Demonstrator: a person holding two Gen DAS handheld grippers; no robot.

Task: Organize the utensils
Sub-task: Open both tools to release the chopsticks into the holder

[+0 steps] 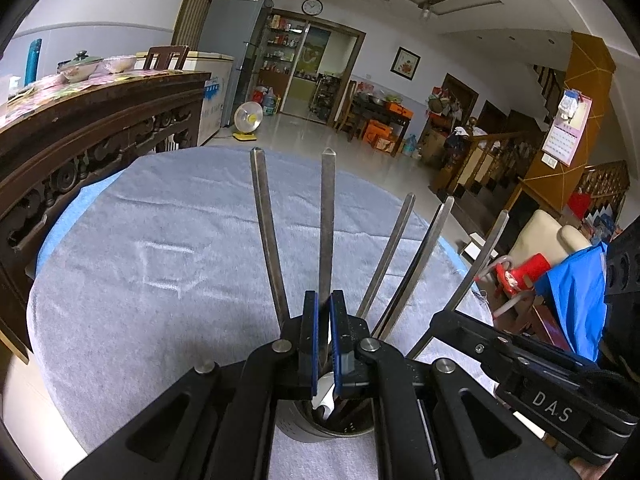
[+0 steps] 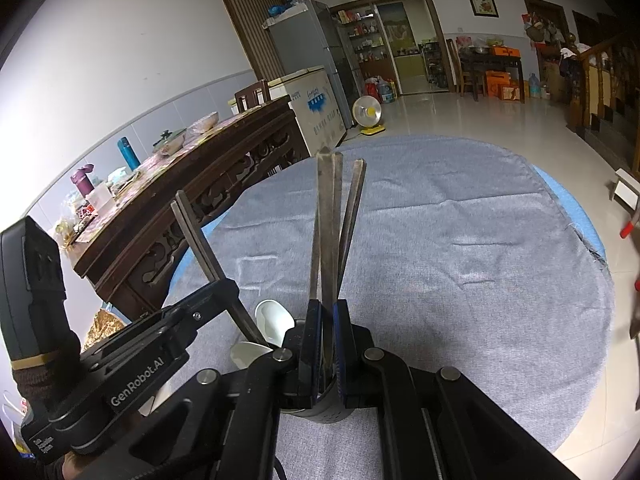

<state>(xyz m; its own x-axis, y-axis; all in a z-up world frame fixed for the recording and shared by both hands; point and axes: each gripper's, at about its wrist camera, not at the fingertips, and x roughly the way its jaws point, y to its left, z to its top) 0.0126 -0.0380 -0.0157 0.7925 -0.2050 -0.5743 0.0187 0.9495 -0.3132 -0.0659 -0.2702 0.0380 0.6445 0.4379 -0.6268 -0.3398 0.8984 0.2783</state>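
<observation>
Both tools are clamped narrow: the left tool (image 1: 324,332) on one long flat steel utensil handle (image 1: 327,216), the right tool (image 2: 327,336) on another (image 2: 326,220), both standing in the perforated metal holder (image 1: 304,426) near us. Ease each straight down before letting go. The round grey-clothed surface (image 1: 160,240) is otherwise bare; a carved wooden sideboard (image 1: 100,136) stands left.

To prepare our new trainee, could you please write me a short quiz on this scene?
1. True or false: the left gripper has its jaws wide open.
2. The metal cup stands on: A bare wood, B grey cloth, C newspaper.
3. What colour are the spoons in it?

Key: 1 false, the jaws are shut on a chopstick; 2 B; 3 white.
</observation>
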